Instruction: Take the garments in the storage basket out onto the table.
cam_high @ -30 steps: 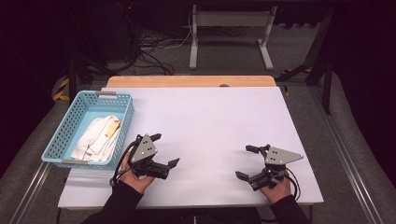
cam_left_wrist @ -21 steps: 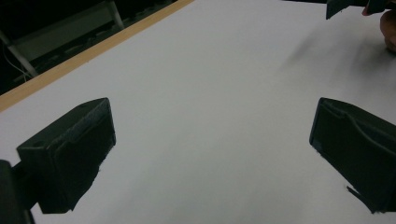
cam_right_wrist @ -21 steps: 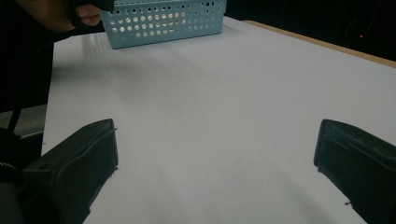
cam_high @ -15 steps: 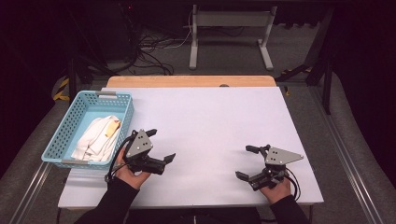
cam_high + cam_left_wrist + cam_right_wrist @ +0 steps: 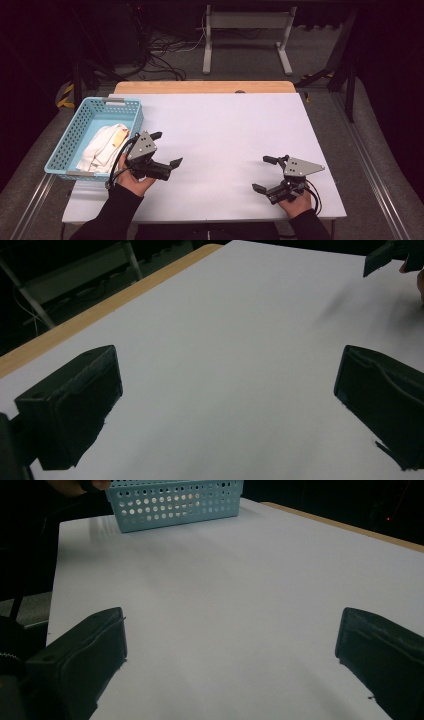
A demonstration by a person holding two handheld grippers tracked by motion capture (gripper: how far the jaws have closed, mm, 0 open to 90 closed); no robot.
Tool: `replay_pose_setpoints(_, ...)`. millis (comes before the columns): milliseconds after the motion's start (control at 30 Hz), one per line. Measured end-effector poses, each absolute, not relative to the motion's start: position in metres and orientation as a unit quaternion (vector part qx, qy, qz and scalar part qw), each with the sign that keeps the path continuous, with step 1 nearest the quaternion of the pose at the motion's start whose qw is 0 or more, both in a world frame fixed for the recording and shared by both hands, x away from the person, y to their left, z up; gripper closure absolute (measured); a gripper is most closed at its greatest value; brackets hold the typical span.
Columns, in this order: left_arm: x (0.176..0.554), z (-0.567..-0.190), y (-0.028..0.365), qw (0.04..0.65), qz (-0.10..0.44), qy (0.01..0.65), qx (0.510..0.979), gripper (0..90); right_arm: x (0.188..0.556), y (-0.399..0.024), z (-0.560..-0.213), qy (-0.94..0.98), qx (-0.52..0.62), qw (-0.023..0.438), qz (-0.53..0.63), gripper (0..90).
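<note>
The white cloth (image 5: 105,145) lies crumpled in the blue basket (image 5: 75,137), far left on my counter (image 5: 225,130). It looks soft and light; I'd pinch a raised fold. My left claw (image 5: 165,149) and right claw (image 5: 265,173) are both spread, empty.
</note>
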State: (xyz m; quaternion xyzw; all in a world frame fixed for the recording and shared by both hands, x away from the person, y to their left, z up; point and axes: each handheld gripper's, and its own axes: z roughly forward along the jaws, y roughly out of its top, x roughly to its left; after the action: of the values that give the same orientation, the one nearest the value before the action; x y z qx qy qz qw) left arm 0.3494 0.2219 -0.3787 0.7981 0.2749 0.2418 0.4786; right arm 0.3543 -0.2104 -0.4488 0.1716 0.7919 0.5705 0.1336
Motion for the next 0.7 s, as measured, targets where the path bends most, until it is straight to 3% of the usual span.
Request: replay_pose_setpoints(700, 0.362, -0.363, 0.248, 0.450, 0.240, 0.309, 0.803, 0.1, 0.355, -0.211, -0.449, 0.792, 0.172, 0.130, 0.571, 1.1)
